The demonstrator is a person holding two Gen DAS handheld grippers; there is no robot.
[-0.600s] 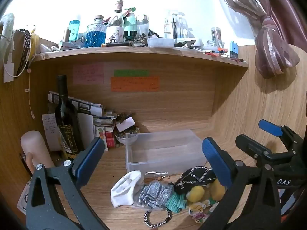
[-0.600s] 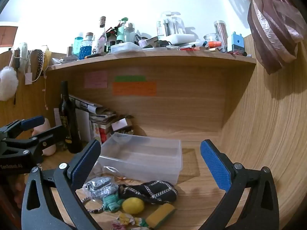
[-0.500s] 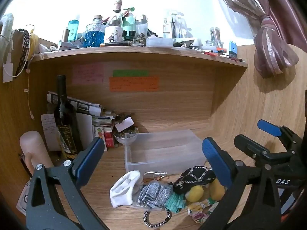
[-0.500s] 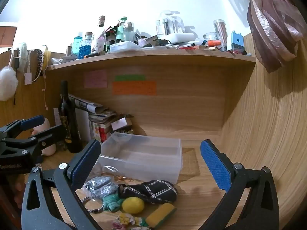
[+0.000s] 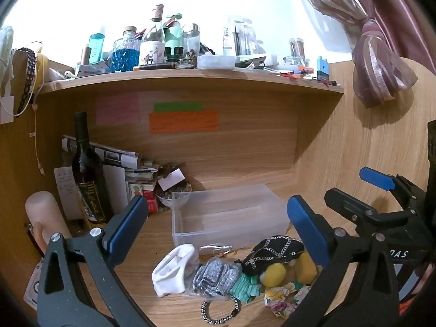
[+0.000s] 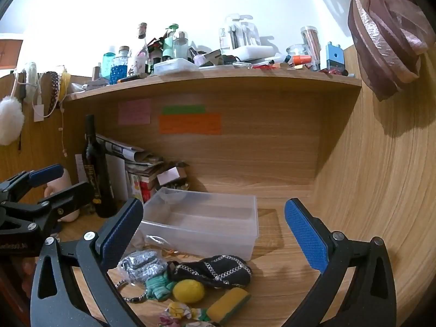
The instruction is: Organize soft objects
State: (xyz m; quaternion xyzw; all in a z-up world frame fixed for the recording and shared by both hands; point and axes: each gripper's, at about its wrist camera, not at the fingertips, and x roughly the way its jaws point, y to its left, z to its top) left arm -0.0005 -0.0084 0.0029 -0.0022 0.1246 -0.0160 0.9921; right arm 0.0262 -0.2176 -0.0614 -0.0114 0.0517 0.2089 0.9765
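A pile of soft things lies on the wooden desk in front of a clear plastic bin. It holds a white sock, a grey speckled cloth, a green cloth, a black chain-patterned pouch, a yellow ball, a yellow-green sponge and a floral cloth. My left gripper is open and empty above the pile. My right gripper is open and empty, to the right of the left one.
A beaded bracelet lies at the pile's front. A dark wine bottle, stacked papers and a small bowl stand at the back left. A pink cylinder stands far left. A cluttered shelf runs overhead. A wooden wall closes the right side.
Both grippers have drifted very slightly; the scene is otherwise the same. Both stay open.
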